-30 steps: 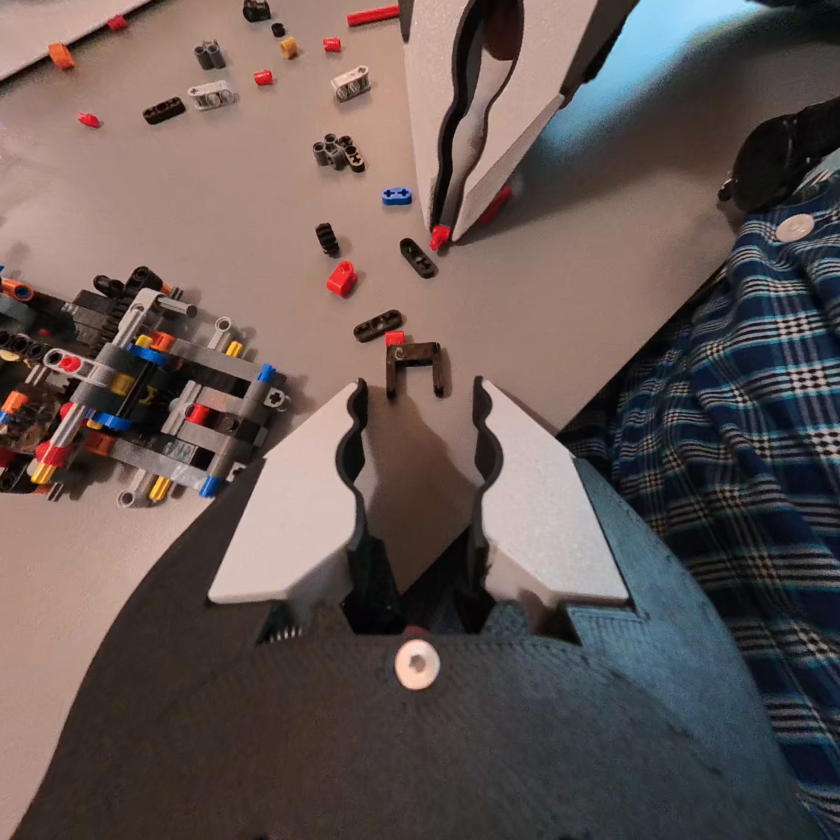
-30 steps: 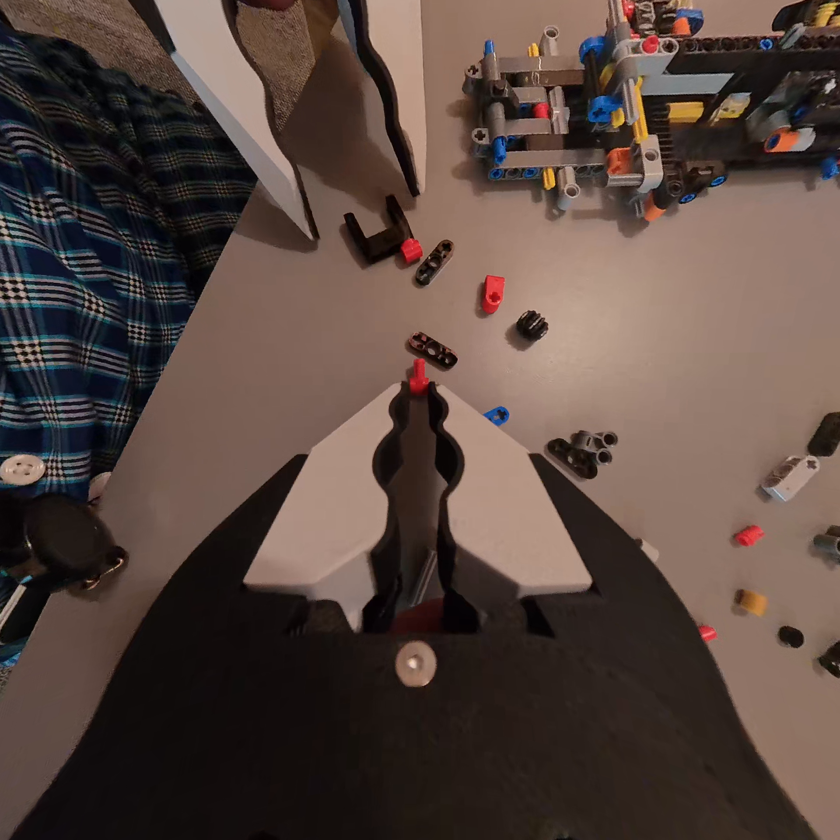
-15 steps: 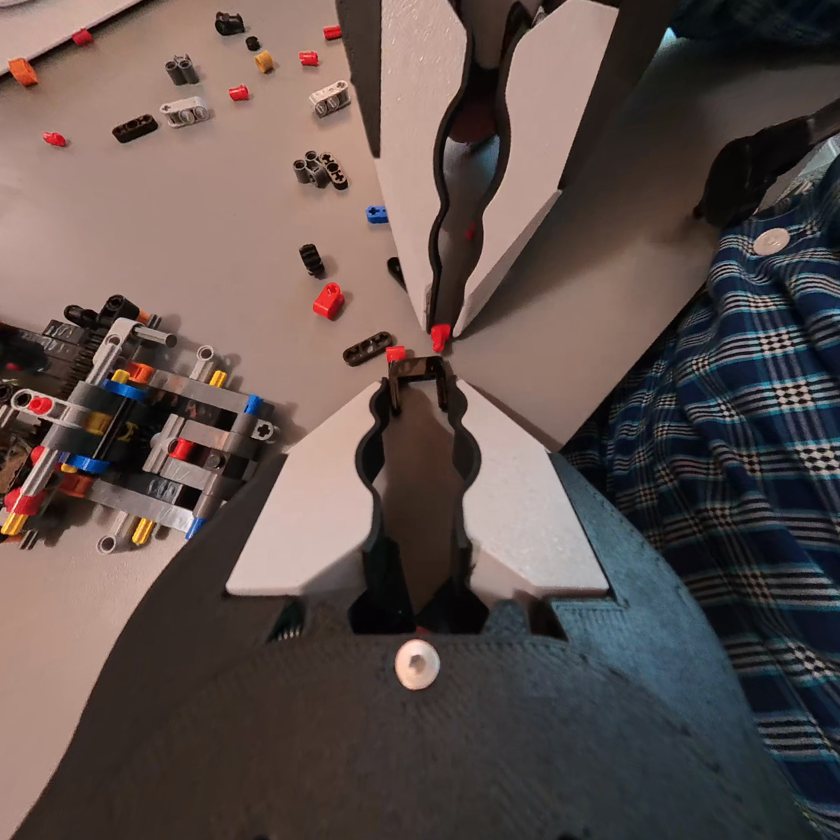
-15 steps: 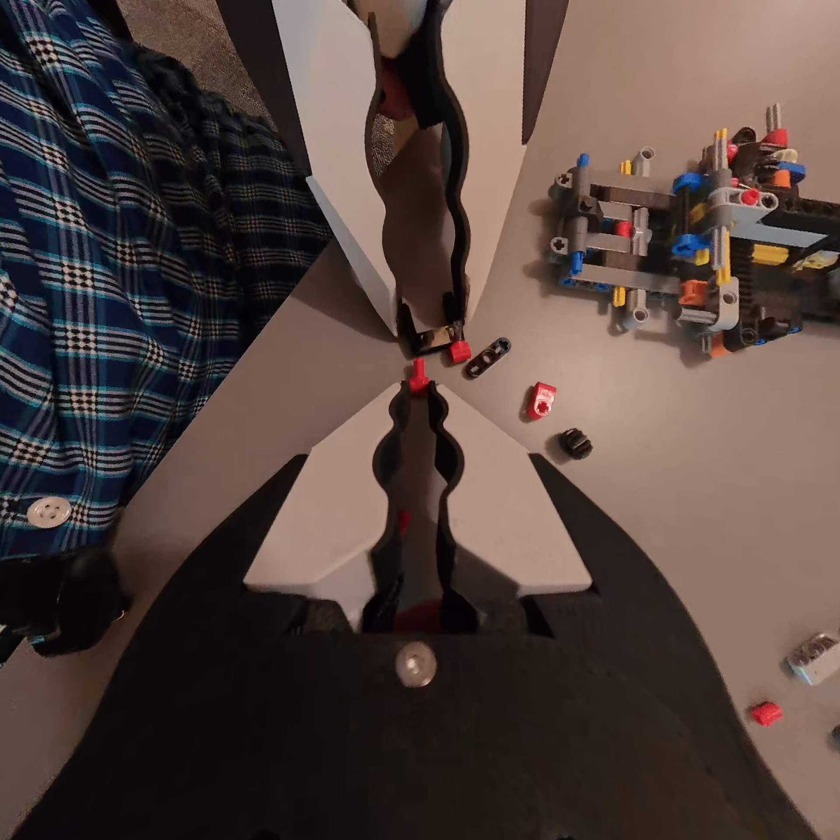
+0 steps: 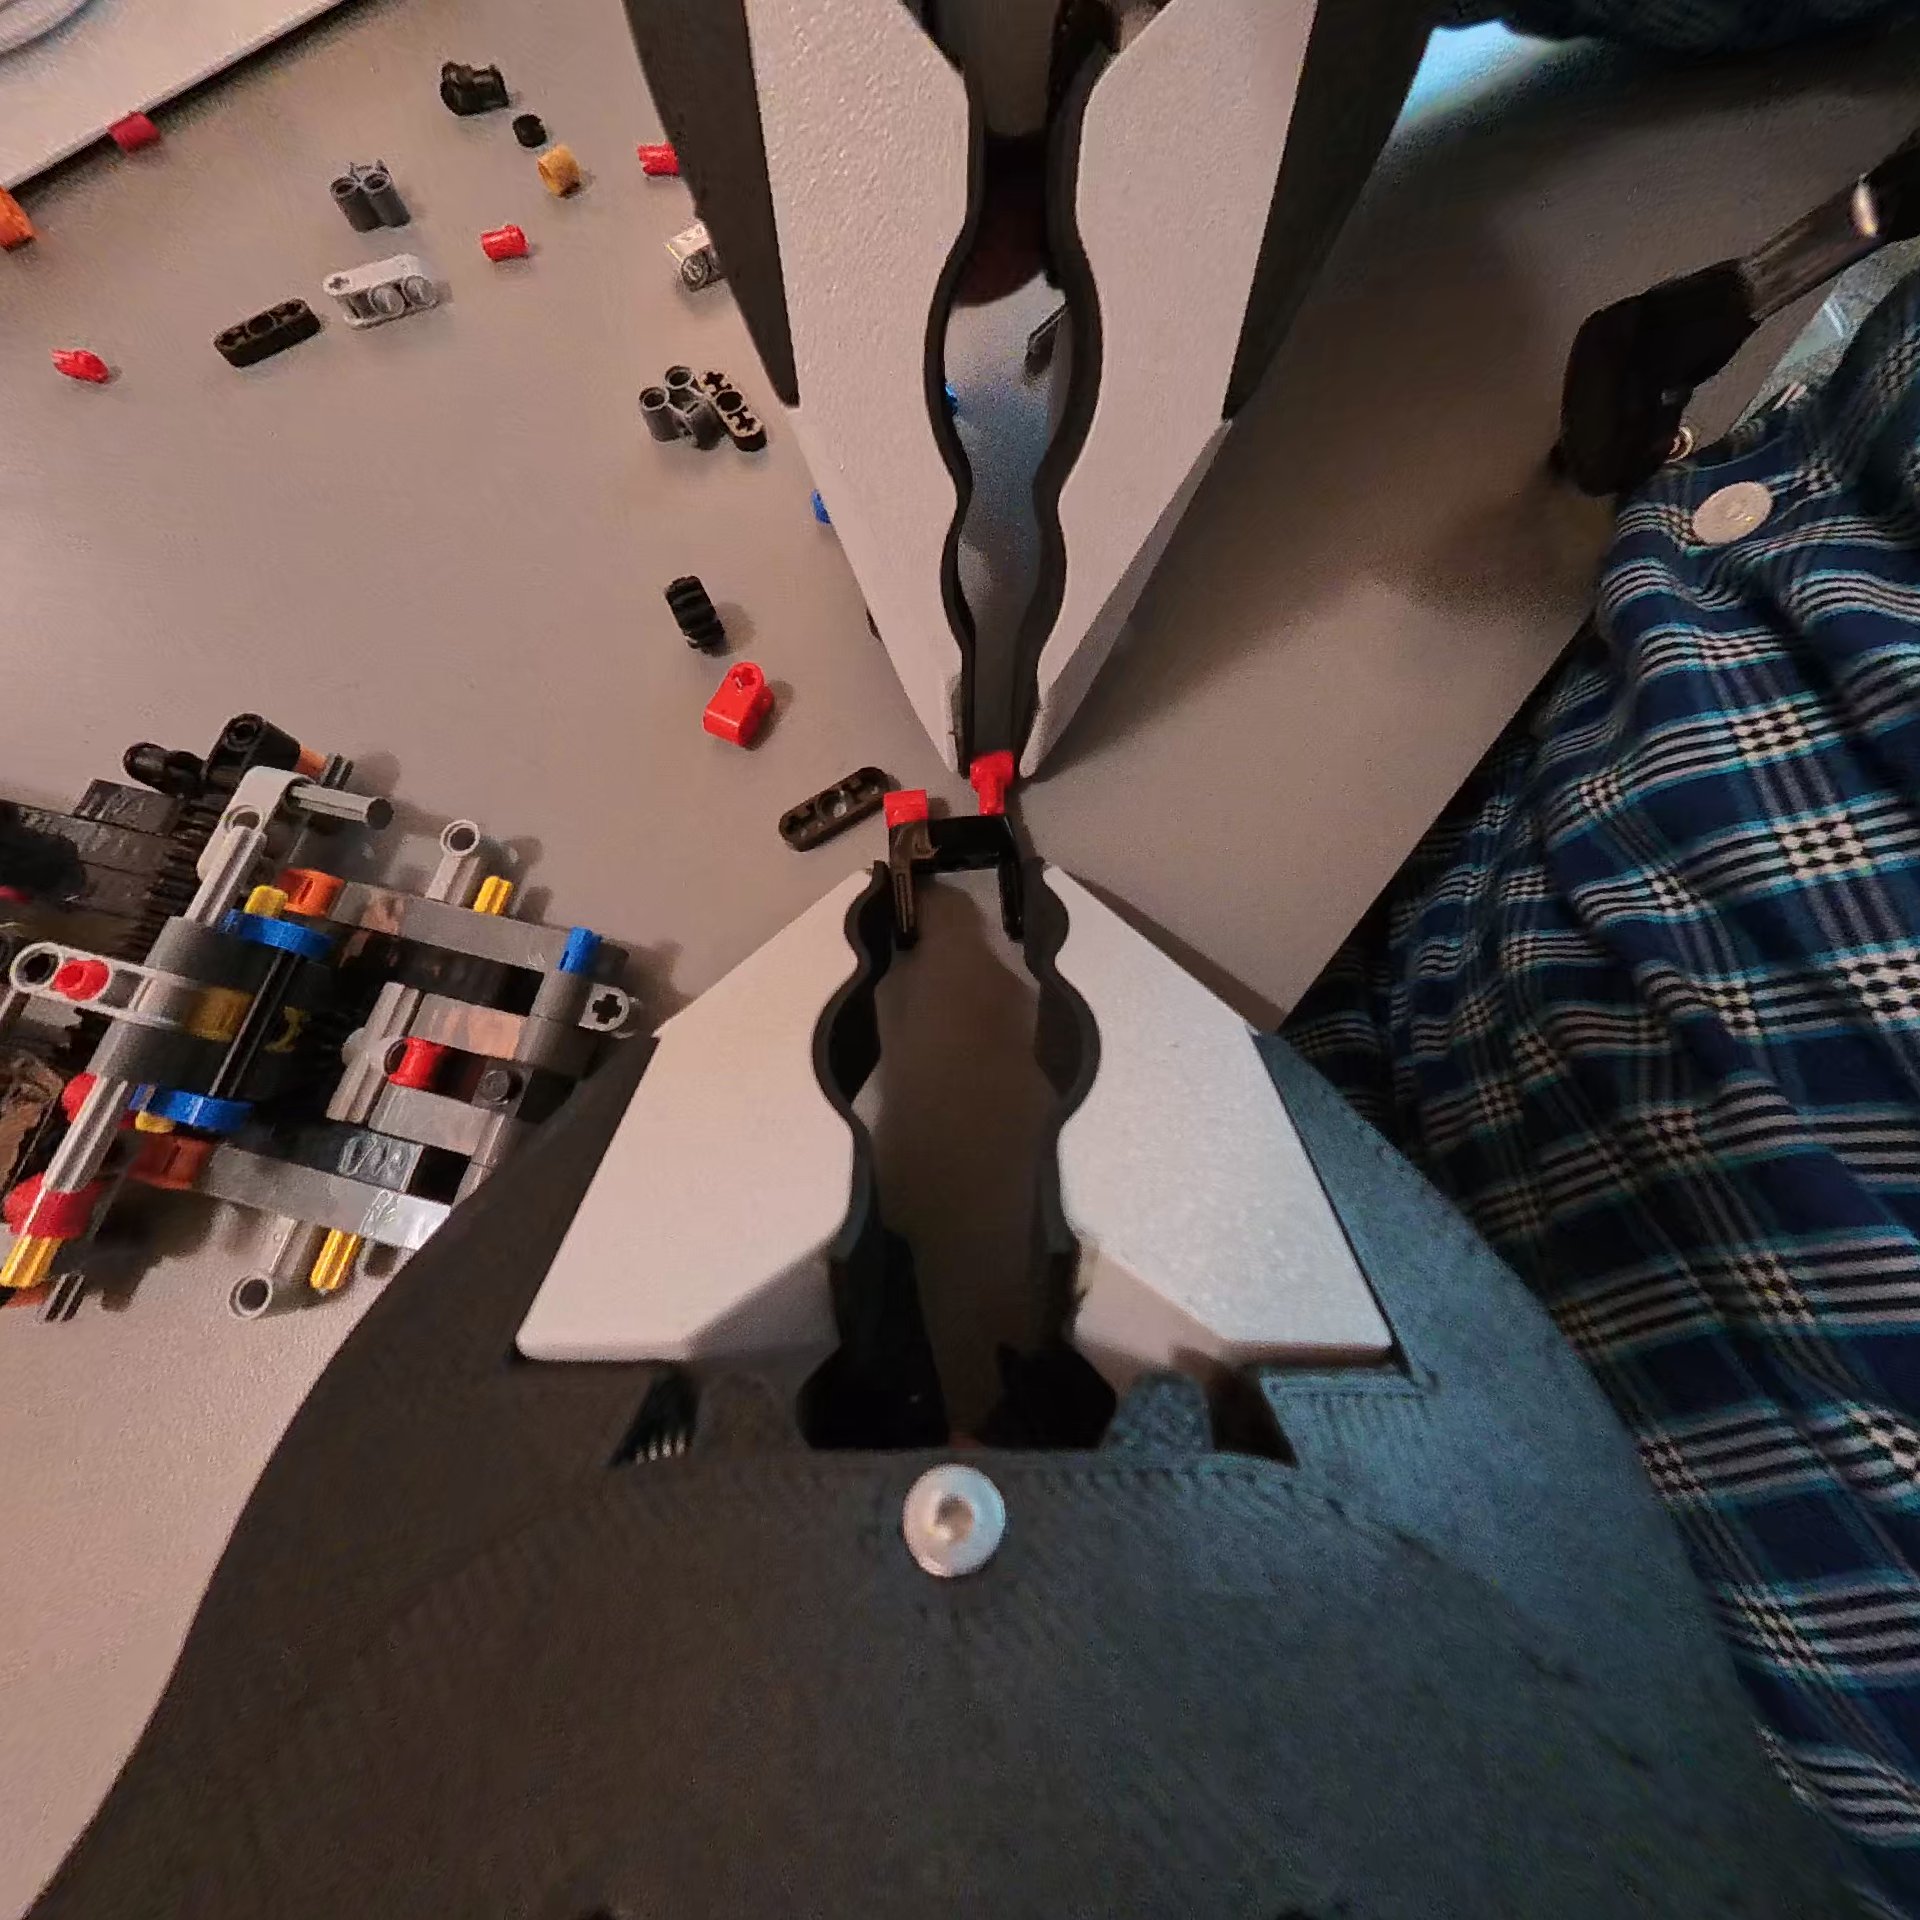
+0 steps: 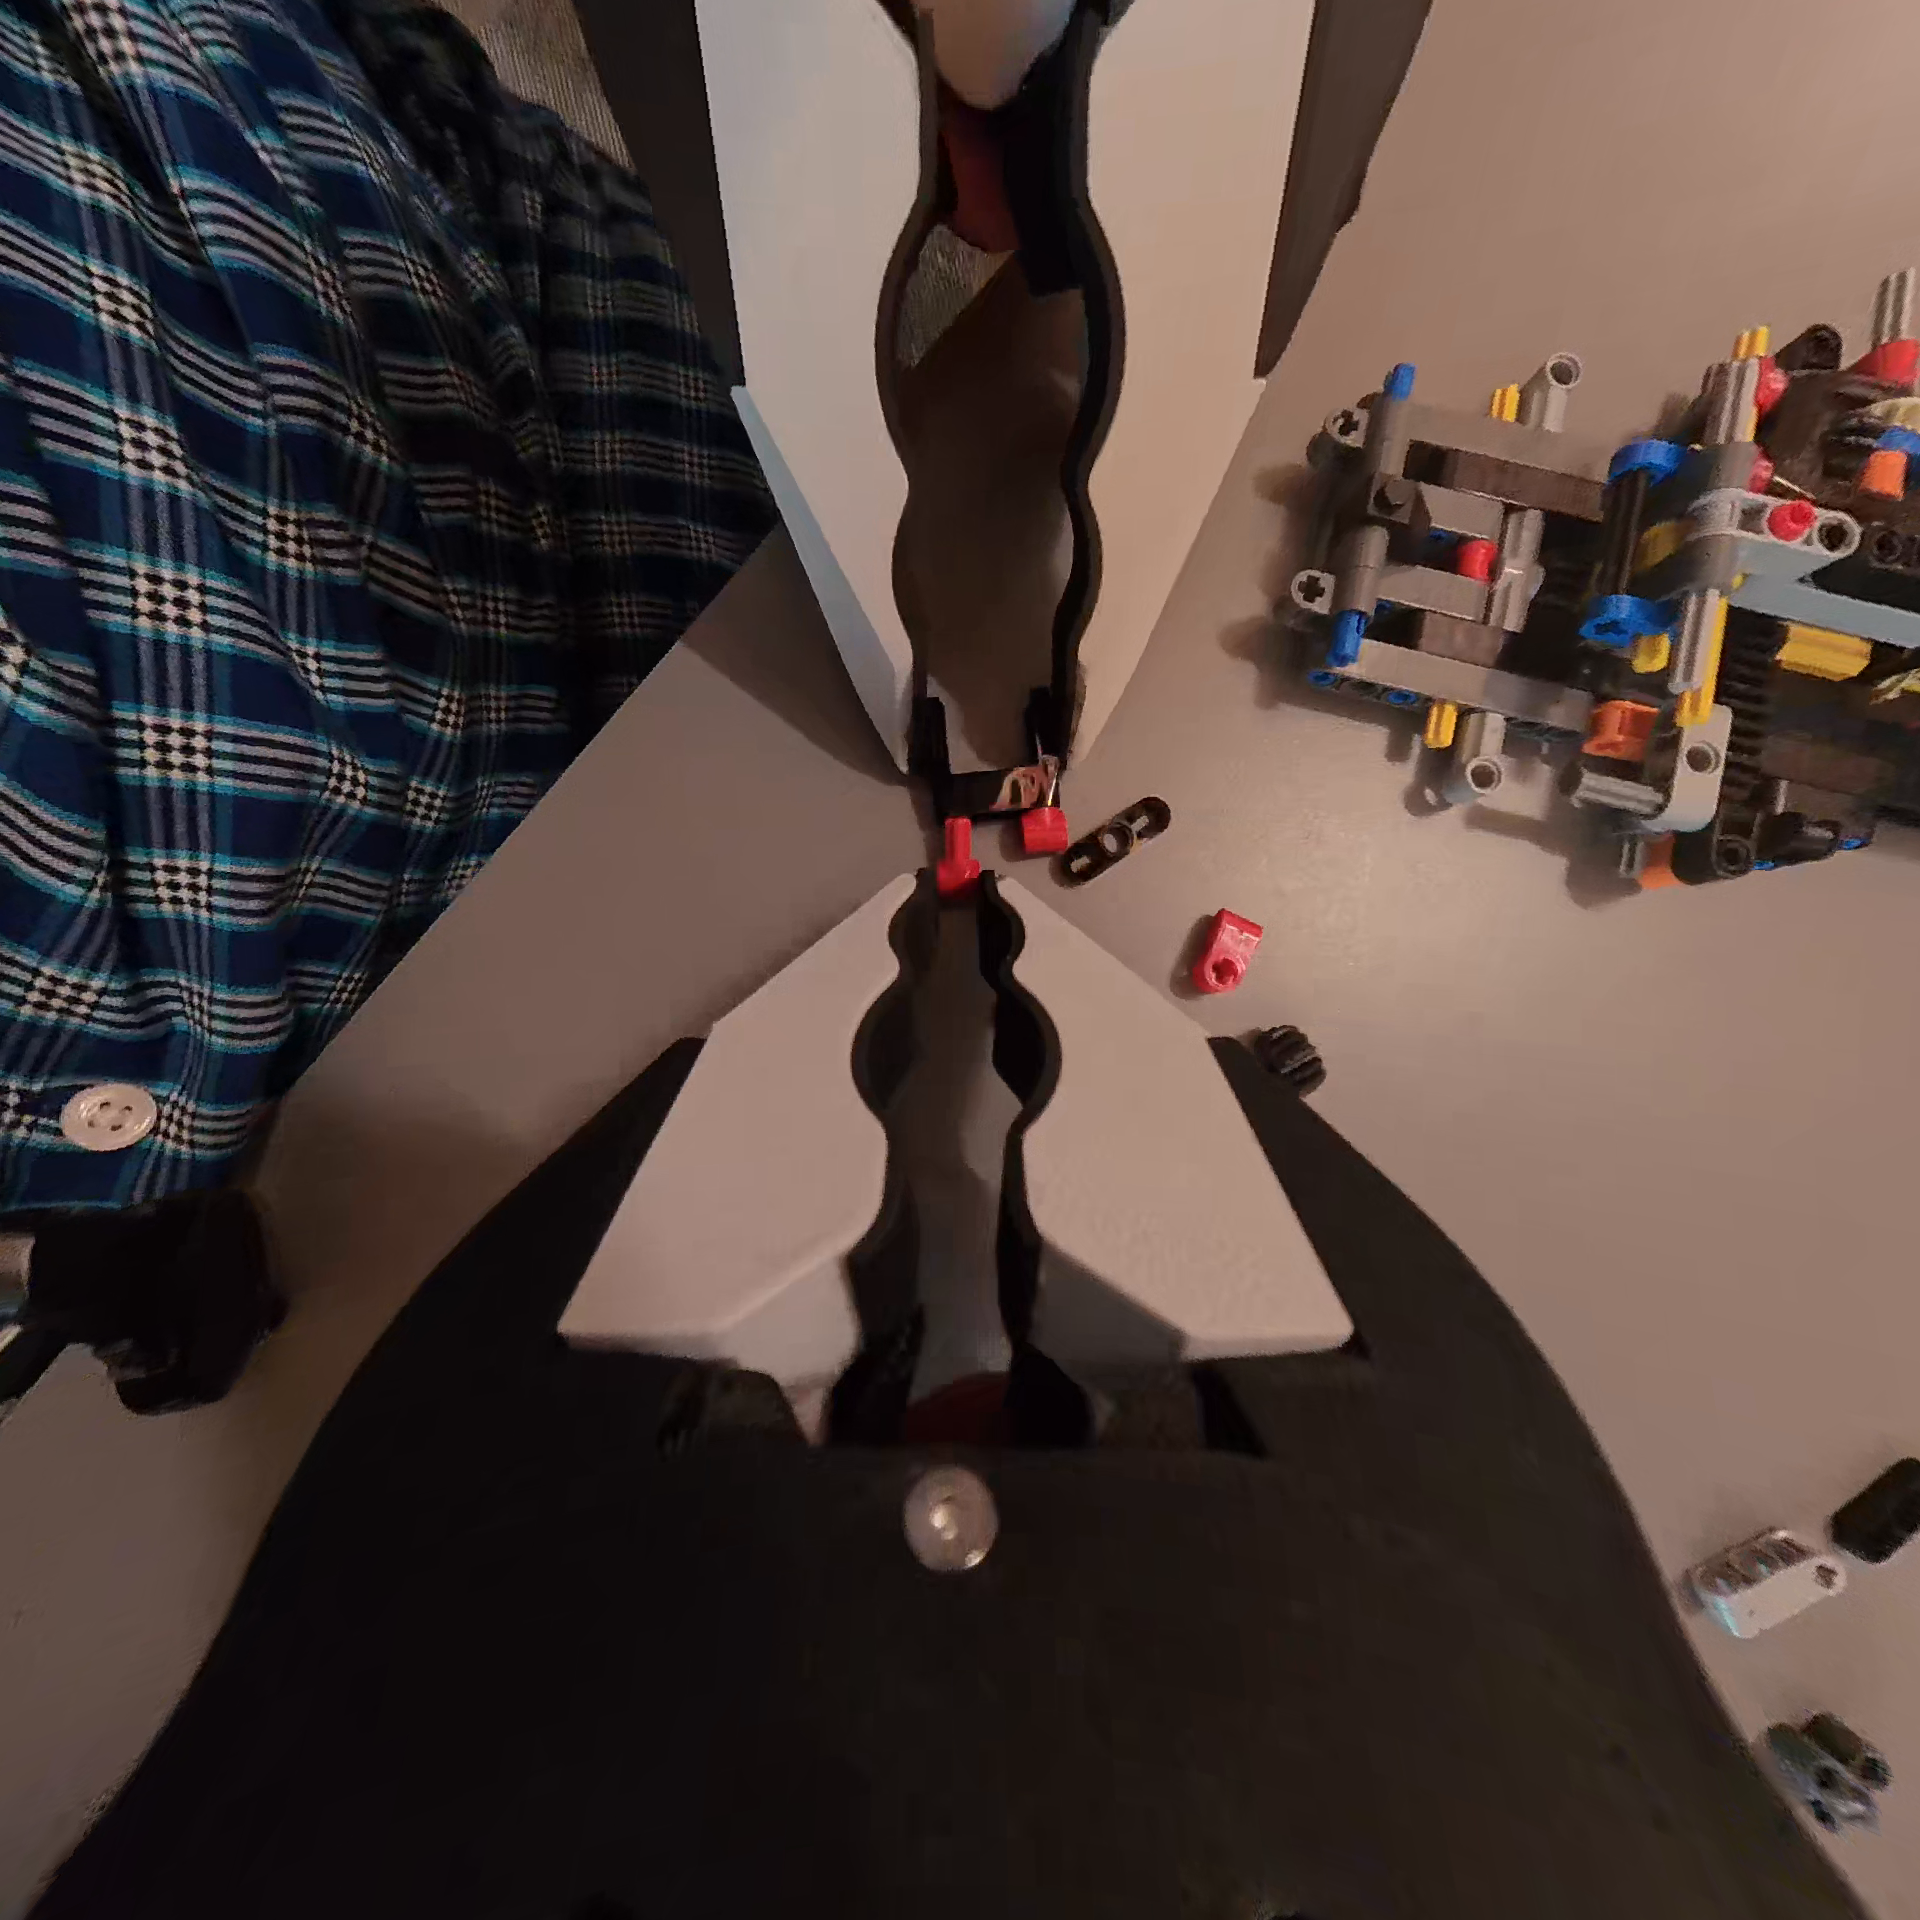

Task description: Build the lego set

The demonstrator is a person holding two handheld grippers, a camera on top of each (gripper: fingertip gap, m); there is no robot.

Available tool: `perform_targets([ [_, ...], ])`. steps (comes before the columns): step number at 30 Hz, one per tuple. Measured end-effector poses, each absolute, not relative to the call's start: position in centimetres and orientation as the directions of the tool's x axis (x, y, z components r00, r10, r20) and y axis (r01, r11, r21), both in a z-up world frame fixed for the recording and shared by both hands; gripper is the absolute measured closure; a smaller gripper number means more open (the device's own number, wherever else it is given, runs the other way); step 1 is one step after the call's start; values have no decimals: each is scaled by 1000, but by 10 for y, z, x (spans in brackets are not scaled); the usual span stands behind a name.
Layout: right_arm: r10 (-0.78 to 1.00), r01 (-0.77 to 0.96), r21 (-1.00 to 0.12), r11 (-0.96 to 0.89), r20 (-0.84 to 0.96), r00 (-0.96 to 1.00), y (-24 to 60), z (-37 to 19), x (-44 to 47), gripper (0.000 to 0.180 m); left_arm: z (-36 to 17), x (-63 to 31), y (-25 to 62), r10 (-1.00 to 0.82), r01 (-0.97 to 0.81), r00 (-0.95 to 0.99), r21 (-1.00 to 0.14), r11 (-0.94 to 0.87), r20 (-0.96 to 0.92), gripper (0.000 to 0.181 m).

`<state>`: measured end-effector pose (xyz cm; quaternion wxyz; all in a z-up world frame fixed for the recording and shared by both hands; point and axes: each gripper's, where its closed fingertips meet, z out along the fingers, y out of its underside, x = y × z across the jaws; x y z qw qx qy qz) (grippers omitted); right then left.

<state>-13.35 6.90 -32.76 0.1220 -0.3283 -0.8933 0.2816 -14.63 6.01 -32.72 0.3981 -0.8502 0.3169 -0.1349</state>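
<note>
My left gripper [image 5: 956,894] is shut on a black U-shaped bracket [image 5: 961,844], gripping its two arms at the fingertips. A short red pin [image 5: 906,805] sits at one corner of the bracket. My right gripper [image 6: 956,883] is shut on another red pin [image 6: 956,857], held tip to tip against the left gripper. That pin touches the bracket's crossbar [image 6: 987,787]. The partly built model [image 5: 312,1039] lies left of my left gripper, and in the right wrist view [image 6: 1610,644] it is at the right.
A black thin beam [image 5: 836,821], a red connector [image 5: 738,704] and a black gear [image 5: 691,613] lie close by on the grey table [image 5: 416,540]. Several loose small parts are scattered farther off. A person's plaid shirt [image 5: 1662,1039] is at the table edge. The tips of both grippers are at nearly the same place.
My left gripper closed on the black bracket, which lay loose on the table. My right gripper carried its red pin across until the pin met the bracket.
</note>
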Motion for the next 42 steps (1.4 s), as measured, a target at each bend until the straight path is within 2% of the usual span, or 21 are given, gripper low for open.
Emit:
perform_targets([
  [8, 623, 540, -448, 713, 49, -781, 70, -328, -133, 176, -327, -147, 60, -641, -443, 767, -753, -487, -36, 157],
  [14, 607, 538, -405, 740, 56, -793, 70, -328, -134, 176, -328, -147, 61, -639, -452, 768, -748, -486, -48, 157],
  [20, 613, 538, -459, 707, 18, -790, 68, -328, -133, 176, -328, -147, 61, -635, -447, 770, -756, -477, -55, 157],
  [29, 593, 535, -436, 723, -4, -805, 66, -328, -135, 176, -328, -147, 61, -642, -465, 763, -754, -464, -76, 158],
  [35, 601, 521, -510, 684, -9, -799, 62, -327, -136, 176, -329, -148, 60, -640, -469, 763, -756, -457, -87, 158],
  [42, 607, 508, -545, 667, 2, -794, 61, -327, -137, 176, -329, -149, 60, -642, -474, 761, -756, -452, -94, 158],
])
